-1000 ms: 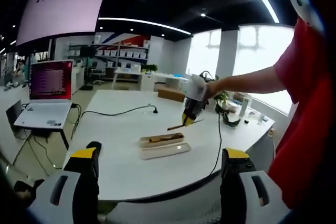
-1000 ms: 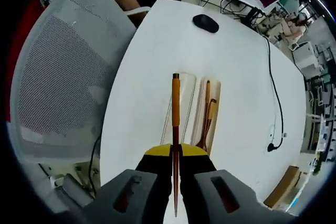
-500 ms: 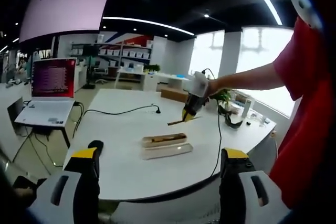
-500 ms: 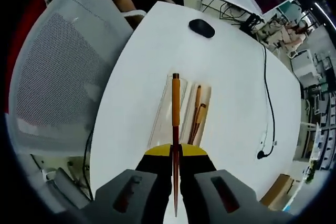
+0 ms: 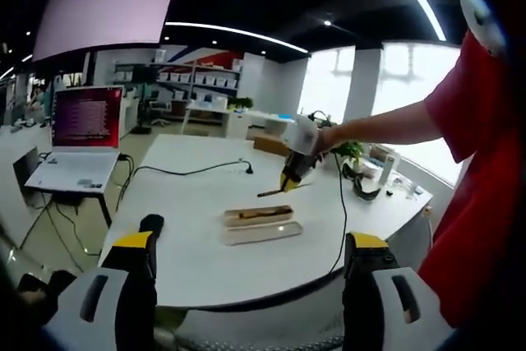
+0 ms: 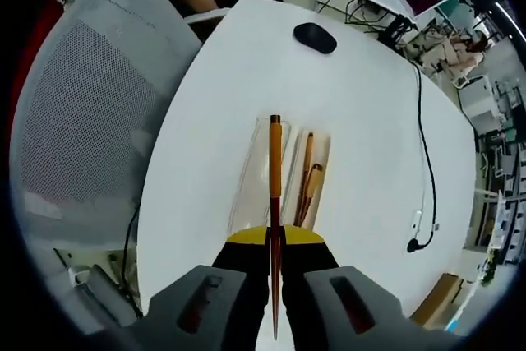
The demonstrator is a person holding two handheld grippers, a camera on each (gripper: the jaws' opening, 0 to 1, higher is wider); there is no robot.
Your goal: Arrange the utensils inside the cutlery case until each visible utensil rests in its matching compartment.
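Note:
My right gripper [image 6: 274,240] is shut on a long thin utensil [image 6: 274,166] with an orange handle and a dark red lower part. It hangs in the air above the cutlery case [image 6: 288,174]. The case lies open on the white table [image 6: 370,104]. Its clear half [image 6: 253,178] is on the left, and the right half holds two wooden utensils [image 6: 310,177]. In the left gripper view the case [image 5: 259,224] sits mid-table, with the right gripper [image 5: 294,172] and the utensil [image 5: 275,191] above it. My left gripper [image 5: 251,265] stands open, off the table's near edge.
A black mouse [image 6: 315,37] lies near the table's far end, the same mouse [image 5: 151,223] seen at the near left. A black cable [image 6: 426,145] runs across the table. A laptop [image 5: 82,133] stands on a side desk. A grey mesh chair [image 6: 74,121] stands beside the table.
My right gripper has risen a little with the utensil, so the case looks smaller under it. The left gripper's view has shifted only slightly.

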